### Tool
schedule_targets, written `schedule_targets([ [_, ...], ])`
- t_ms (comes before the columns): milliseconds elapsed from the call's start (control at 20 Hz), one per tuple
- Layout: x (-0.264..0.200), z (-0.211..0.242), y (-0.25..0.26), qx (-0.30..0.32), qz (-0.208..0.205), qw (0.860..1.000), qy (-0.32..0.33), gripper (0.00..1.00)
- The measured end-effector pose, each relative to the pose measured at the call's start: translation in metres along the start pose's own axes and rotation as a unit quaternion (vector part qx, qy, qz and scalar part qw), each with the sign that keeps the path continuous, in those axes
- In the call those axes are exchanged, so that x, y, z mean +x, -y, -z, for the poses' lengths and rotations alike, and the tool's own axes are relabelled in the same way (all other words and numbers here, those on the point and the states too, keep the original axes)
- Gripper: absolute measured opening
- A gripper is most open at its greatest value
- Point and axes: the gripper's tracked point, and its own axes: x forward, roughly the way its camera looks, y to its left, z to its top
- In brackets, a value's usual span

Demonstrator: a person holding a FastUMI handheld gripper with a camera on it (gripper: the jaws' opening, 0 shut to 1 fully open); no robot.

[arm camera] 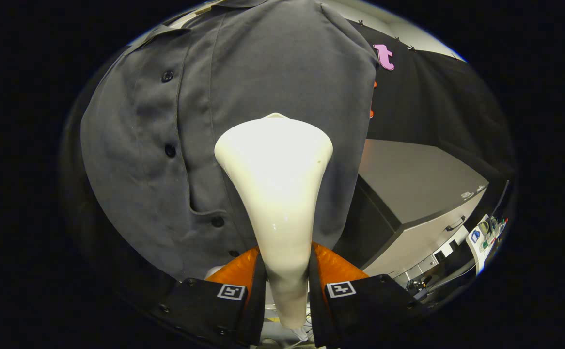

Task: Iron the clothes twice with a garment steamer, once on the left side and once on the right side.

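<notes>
A dark grey button-up shirt hangs upright ahead of me, its button placket running down to the left of the steamer. My gripper is shut on the white garment steamer, both fingers pressing on its narrow handle. The steamer's wide head points up and forward, against or very near the shirt's right half, just right of the placket. How closely the head touches the cloth I cannot tell.
Right of the shirt stands a grey cabinet with a drawer handle, in front of the booth's black cloth wall. Small clutter and cables lie low beyond the cabinet.
</notes>
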Motion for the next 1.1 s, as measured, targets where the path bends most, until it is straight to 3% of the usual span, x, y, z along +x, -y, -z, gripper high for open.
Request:
schedule_targets([
  [1100, 0.041, 0.172, 0.018, 0.023, 0.015, 0.99, -0.139, 0.47],
])
